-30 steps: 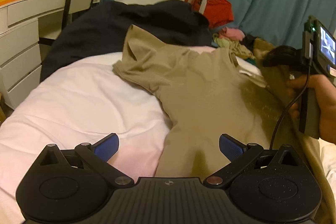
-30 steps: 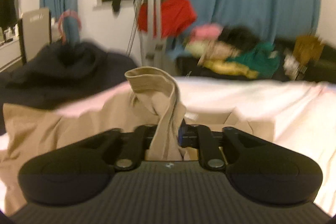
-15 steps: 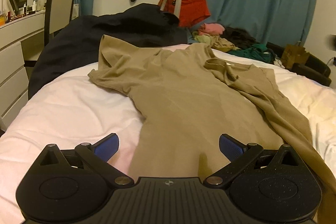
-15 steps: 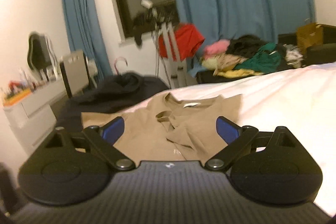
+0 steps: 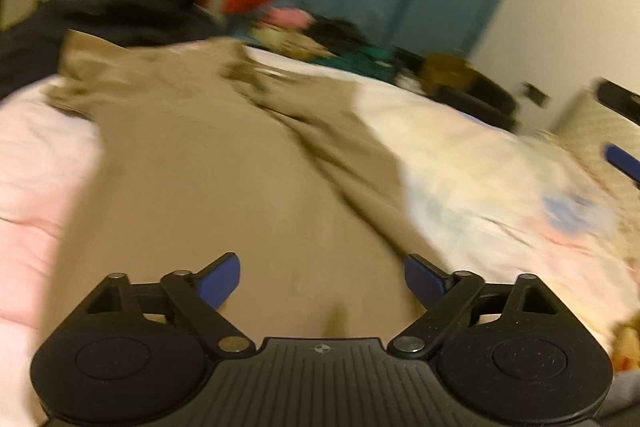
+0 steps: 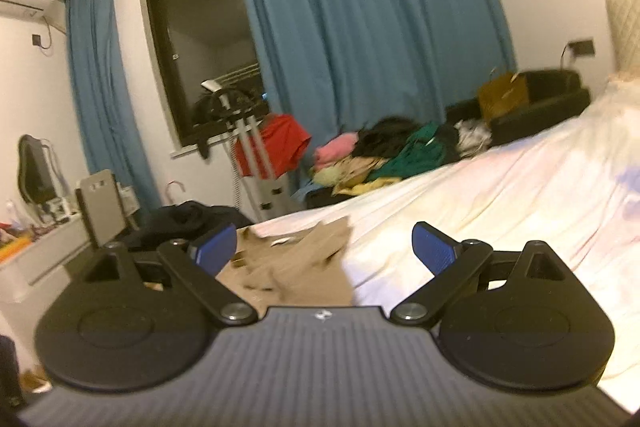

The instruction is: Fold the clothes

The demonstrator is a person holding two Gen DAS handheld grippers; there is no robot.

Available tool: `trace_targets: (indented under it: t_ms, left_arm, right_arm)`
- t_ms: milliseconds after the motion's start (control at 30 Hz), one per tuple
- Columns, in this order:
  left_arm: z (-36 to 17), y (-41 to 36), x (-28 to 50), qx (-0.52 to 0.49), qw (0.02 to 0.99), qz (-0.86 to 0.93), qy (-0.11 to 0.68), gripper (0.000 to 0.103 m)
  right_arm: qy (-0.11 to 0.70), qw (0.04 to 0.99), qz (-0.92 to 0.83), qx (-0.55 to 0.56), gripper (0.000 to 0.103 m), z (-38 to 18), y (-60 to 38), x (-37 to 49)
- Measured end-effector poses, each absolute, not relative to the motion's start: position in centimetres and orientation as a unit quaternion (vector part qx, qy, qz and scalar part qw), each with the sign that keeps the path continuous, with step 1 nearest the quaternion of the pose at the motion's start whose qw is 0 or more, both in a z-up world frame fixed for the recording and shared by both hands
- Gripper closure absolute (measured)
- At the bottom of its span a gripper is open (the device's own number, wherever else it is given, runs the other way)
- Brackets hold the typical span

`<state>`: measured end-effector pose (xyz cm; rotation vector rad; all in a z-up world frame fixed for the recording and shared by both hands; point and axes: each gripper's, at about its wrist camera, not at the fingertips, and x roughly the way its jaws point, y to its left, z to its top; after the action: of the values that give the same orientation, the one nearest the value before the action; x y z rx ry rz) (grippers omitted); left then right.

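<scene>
A tan T-shirt lies spread on the white bed, its right side folded inward over the body in a long ridge. The left wrist view is motion-blurred. My left gripper is open and empty, low over the shirt's bottom hem. My right gripper is open and empty, raised above the bed to the right of the shirt. Its blue pad also shows at the right edge of the left wrist view.
A dark blanket lies at the bed's far left. A pile of clothes sits beyond the bed under blue curtains. A rack with a red garment, a chair and a white desk stand at the left.
My right gripper let go of the shirt's sleeve, opened and pulled back to the right. My left gripper has swung right along the hem; the shirt's right side now lies folded inward.
</scene>
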<state>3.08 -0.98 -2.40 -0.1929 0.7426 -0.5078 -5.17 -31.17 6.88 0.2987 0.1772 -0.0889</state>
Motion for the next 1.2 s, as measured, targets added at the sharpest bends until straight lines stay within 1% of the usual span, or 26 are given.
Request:
trace_targets:
  t_ms: [33, 133, 200, 233, 267, 300, 333, 400, 633, 733, 800, 867, 933, 967, 1000, 1033, 1067, 1200]
  left_arm:
    - [-2.4, -1.9, 2.6, -0.096, 0.889, -0.262, 0.362, 0.019]
    - [-2.7, -4.5, 1.7, -0.114, 0.869, -0.309, 0.370, 0.031]
    - [-3.2, -6.3, 1.5, -0.129, 0.851, -0.337, 0.382, 0.045]
    - [-3.5, -7.0, 1.5, -0.135, 0.841, -0.351, 0.388, 0.050]
    - [-3.8, -7.8, 1.4, -0.141, 0.832, -0.365, 0.395, 0.059]
    - [-4.1, -8.6, 1.3, -0.147, 0.822, -0.378, 0.401, 0.063]
    - [-4.5, -9.1, 1.1, -0.153, 0.812, -0.390, 0.407, 0.066]
    - [-5.6, -10.2, 1.0, -0.163, 0.792, -0.411, 0.421, 0.073]
    - [-9.1, -11.6, 1.4, -0.144, 0.771, -0.399, 0.475, 0.073]
    - [-10.2, -12.1, 1.9, -0.132, 0.766, -0.385, 0.497, 0.069]
    - [-10.8, -12.4, 2.0, -0.122, 0.766, -0.378, 0.505, 0.063]
    - [-11.2, -12.6, 2.0, -0.118, 0.766, -0.377, 0.507, 0.063]
    - [-11.3, -12.9, 2.0, -0.116, 0.767, -0.379, 0.504, 0.066]
    - [-11.4, -13.0, 2.1, -0.116, 0.768, -0.381, 0.501, 0.070]
    - [-11.4, -13.0, 2.1, -0.119, 0.767, -0.385, 0.498, 0.083]
    - [-11.3, -12.9, 2.1, -0.122, 0.767, -0.389, 0.496, 0.093]
    - [-11.2, -12.8, 2.1, -0.126, 0.766, -0.393, 0.493, 0.100]
    - [-9.6, -11.2, 1.9, -0.158, 0.767, -0.401, 0.474, 0.100]
  right_arm:
    - [0.090, 0.984, -0.047, 0.149, 0.007, 6.8, -31.7, -5.3]
    - [0.089, 0.977, -0.054, 0.184, 0.007, 6.4, -34.1, -5.7]
    - [0.090, 0.972, -0.065, 0.208, 0.007, 6.0, -35.6, -5.7]
    - [0.091, 0.969, -0.073, 0.217, 0.007, 5.8, -36.3, -5.6]
    - [0.092, 0.967, -0.081, 0.225, 0.007, 5.6, -37.0, -5.6]
    - [0.093, 0.964, -0.088, 0.232, 0.007, 5.4, -37.4, -5.5]
    - [0.094, 0.963, -0.093, 0.236, 0.007, 5.2, -37.8, -5.4]
    - [0.096, 0.959, -0.099, 0.245, 0.007, 5.0, -38.5, -5.4]
    - [0.099, 0.959, -0.070, 0.257, 0.007, 4.5, -38.5, -5.4]
    - [0.106, 0.959, -0.059, 0.255, 0.007, 4.4, -38.2, -5.2]
    - [0.111, 0.959, -0.055, 0.257, 0.007, 4.3, -38.0, -5.0]
    - [0.117, 0.957, -0.051, 0.259, 0.007, 4.1, -37.8, -4.7]
    - [0.122, 0.957, -0.046, 0.260, 0.007, 3.9, -37.6, -4.5]
    - [0.125, 0.957, -0.044, 0.259, 0.007, 3.7, -37.4, -4.3]
    - [0.128, 0.957, -0.044, 0.255, 0.007, 3.6, -37.2, -4.1]
    - [0.132, 0.958, -0.043, 0.252, 0.007, 3.4, -37.0, -3.9]
    - [0.136, 0.958, -0.045, 0.249, 0.007, 3.2, -36.8, -3.8]
    - [0.146, 0.958, -0.054, 0.242, 0.007, 2.9, -36.5, -3.5]
